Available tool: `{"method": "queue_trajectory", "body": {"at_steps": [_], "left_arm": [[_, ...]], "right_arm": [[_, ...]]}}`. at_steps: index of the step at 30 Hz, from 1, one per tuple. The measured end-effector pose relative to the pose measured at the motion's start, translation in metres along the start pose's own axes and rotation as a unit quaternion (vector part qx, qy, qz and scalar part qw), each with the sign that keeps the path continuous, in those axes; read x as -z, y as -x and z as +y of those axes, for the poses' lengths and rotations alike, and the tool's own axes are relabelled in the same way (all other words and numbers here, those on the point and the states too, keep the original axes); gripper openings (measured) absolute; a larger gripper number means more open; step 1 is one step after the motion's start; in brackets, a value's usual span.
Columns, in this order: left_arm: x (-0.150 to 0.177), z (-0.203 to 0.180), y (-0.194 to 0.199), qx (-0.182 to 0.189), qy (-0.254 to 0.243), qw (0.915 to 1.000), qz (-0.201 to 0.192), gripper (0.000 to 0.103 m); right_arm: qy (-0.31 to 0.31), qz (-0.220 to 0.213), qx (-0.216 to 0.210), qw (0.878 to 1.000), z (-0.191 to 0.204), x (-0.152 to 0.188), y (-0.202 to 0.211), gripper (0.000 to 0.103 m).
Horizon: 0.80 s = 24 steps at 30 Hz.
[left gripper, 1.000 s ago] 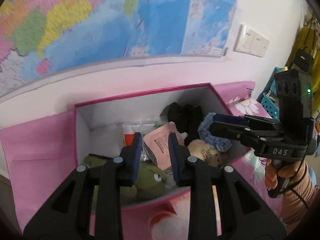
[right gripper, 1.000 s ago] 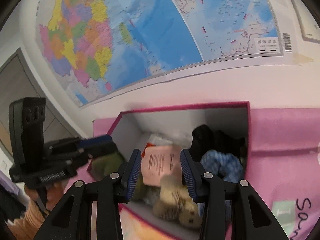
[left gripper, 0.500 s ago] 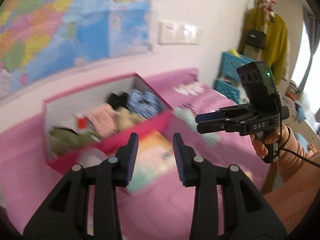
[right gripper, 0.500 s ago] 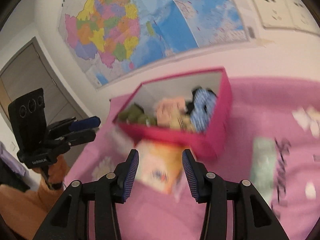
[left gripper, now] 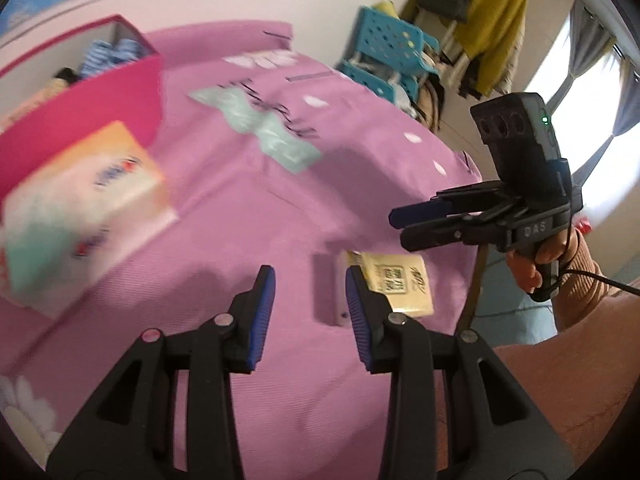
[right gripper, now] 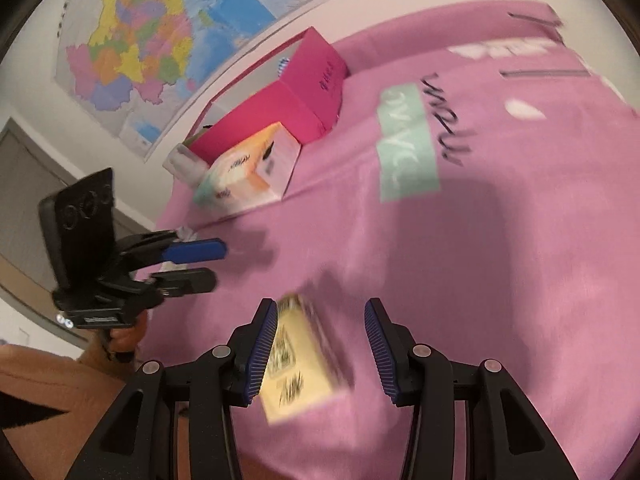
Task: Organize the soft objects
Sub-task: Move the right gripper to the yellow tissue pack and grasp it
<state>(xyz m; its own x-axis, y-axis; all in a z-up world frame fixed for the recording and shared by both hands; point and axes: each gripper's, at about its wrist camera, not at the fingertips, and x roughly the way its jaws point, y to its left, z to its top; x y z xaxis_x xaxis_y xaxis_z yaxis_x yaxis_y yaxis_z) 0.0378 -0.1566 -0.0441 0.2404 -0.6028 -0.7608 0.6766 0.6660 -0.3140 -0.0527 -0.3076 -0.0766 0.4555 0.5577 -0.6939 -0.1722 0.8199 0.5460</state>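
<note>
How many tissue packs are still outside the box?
2: a big pack lying against the pink box front, and a small yellow pack near the right hand-held gripper. Others may be out of view.

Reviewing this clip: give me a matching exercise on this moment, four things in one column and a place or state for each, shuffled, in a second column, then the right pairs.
Things:
1. small yellow tissue pack
2. large tissue pack
3. pink box
4. left tool

Places or states:
A. against the pink box's outer side
B. open, holding nothing, above the pink sheet
C. near the wall under the map, soft things inside
D. lying on the sheet between the right tool's open fingers

Pairs: 1-D, 2-A, 3-C, 4-B
</note>
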Motion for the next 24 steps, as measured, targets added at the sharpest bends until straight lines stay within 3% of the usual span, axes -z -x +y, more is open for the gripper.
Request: {"method": "queue_trajectory", "body": {"at_steps": [13, 24], "left_arm": [[0.017, -0.017, -0.029, 0.064, 0.003, 0.9967, 0.049, 0.038], [0.032, 0.005, -0.006, 0.028, 0.057, 0.9976, 0.027, 0.038]], "right_arm": [[0.027, 0.041, -0.015, 0.999, 0.021, 0.038, 0.001, 0.043], [0.065, 0.017, -0.003, 0.998, 0.04, 0.011, -0.027, 0.042]]}}
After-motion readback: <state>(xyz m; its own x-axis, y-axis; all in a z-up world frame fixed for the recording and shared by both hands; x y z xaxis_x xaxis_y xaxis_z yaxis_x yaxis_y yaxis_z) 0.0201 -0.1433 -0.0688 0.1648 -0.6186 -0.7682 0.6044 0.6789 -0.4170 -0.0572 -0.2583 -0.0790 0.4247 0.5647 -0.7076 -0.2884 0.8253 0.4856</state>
